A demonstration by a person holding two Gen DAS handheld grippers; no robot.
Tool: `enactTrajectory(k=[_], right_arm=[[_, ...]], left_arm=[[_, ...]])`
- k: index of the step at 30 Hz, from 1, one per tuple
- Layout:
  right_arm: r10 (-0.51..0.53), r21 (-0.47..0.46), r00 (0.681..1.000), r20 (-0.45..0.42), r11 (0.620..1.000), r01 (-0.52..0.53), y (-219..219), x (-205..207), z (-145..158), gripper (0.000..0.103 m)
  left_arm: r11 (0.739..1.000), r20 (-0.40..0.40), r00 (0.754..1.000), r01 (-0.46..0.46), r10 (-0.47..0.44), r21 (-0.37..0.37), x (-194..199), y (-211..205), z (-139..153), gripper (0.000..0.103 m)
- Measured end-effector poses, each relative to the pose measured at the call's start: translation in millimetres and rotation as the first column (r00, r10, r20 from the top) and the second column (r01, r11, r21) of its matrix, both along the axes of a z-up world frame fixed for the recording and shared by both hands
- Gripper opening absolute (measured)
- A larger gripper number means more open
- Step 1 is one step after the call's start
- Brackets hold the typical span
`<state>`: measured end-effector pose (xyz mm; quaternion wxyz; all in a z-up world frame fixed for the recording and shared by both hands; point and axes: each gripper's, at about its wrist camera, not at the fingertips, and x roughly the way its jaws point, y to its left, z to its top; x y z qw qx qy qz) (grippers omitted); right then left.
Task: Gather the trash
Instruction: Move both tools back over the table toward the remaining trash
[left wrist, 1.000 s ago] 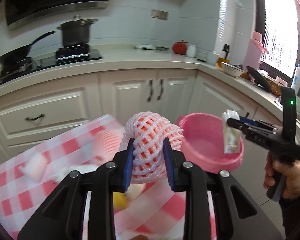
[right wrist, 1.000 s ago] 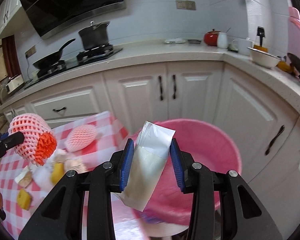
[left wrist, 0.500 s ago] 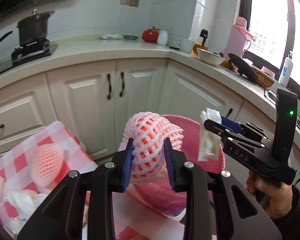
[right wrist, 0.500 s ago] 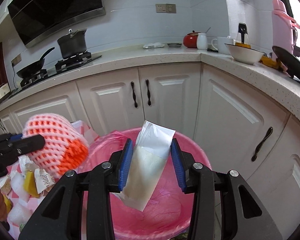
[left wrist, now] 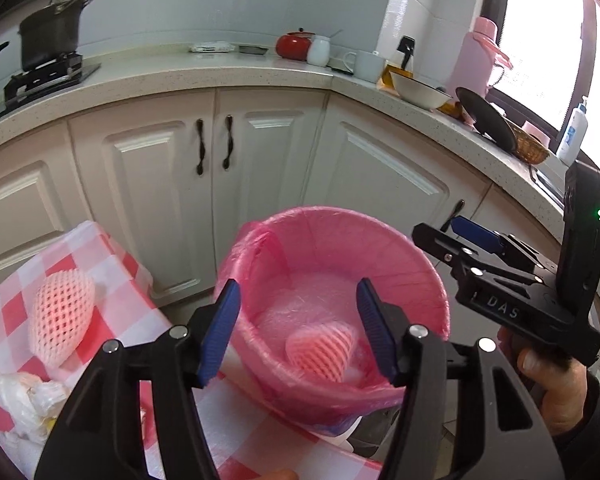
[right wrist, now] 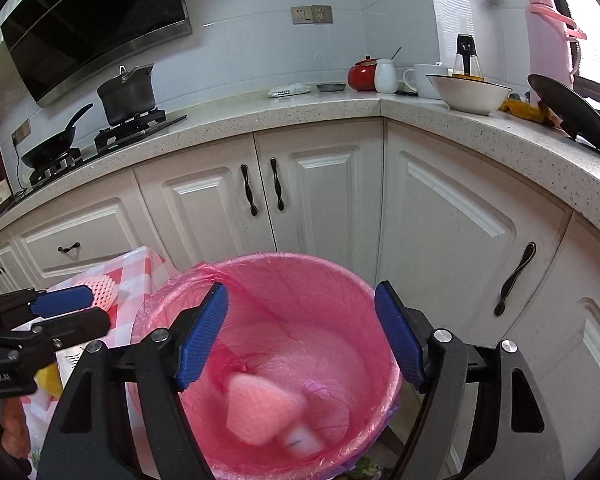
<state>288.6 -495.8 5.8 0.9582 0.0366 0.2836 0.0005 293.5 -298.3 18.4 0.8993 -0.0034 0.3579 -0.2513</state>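
A pink bin lined with a pink bag (left wrist: 428, 272) (right wrist: 340, 280) stands beside the checked table. My left gripper (left wrist: 298, 326) is open and empty above the bin. My right gripper (right wrist: 302, 334) is open and empty above the bin too, and shows at the right of the left wrist view (left wrist: 436, 234). A pink foam fruit net (left wrist: 320, 346) (right wrist: 260, 408) lies blurred inside the bin. A white wrapper (right wrist: 300, 438) lies next to it at the bottom. Another foam net (left wrist: 62, 314) (right wrist: 104, 290) lies on the table.
The red-and-white checked table (left wrist: 120, 256) holds a crumpled white bag (left wrist: 20, 400) and other scraps. White cabinets (right wrist: 320, 192) and a counter with bowl (right wrist: 468, 90), pot (right wrist: 128, 94) and pink flask (right wrist: 548, 36) stand behind the bin.
Both grippers have opened over the bin. The foam net has dropped from the left gripper and the white wrapper from the right gripper into the bin.
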Motion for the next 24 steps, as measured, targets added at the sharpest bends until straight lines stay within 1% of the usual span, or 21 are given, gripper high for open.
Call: enactTrajectory(k=[2,5,7,9,10,12,17,21,24], right_arm=[[0.000,-0.002,1.000,0.005,1.000,0.000,2.9,-3.2,1.4,0.072],[0.001,-0.011,1.000,0.020,1.000,-0.001,9.6,-10.8,4.6,0.072],[0.001,-0.022,1.000,0.029,1.000,0.000,16.5,-17.6,7.2,0.072],[0.004,-0.031,0.999,0.054,1.000,-0.003,25.9,-27.1,11.4,0.077],[0.008,-0.034,0.998,0.065,0.999,-0.005,30.9,-32.4,13.4,0.084],[0.023,-0.034,0.997,0.078,0.999,-0.020,40.9,-40.7,17.4,0.085],[0.070,-0.021,0.995,0.075,0.997,-0.068,69.9,-58.4,21.3,0.091],[0.109,-0.001,0.993,0.055,0.994,-0.109,95.6,-71.4,18.9,0.091],[0.134,0.007,0.990,0.040,0.991,-0.135,112.3,-81.6,14.6,0.091]], left_arm=[[1.000,0.008,1.000,-0.013,0.013,0.004,-4.2,7.9,2.4,0.058],[0.999,0.026,0.999,-0.044,0.044,0.012,-16.2,22.9,7.7,0.064],[0.997,0.038,0.997,-0.071,0.070,0.014,-25.9,35.4,10.9,0.065],[0.995,0.052,0.994,-0.097,0.096,0.020,-36.3,46.4,14.4,0.067],[0.994,0.058,0.992,-0.112,0.110,0.022,-42.4,53.0,15.9,0.069],[0.991,0.066,0.989,-0.133,0.131,0.028,-53.3,64.9,17.5,0.070],[0.981,0.066,0.980,-0.190,0.188,0.030,-81.6,99.4,16.4,0.070],[0.969,0.062,0.969,-0.243,0.241,0.036,-105.4,133.8,15.1,0.071],[0.956,0.066,0.955,-0.291,0.288,0.040,-122.8,163.1,14.1,0.075]])
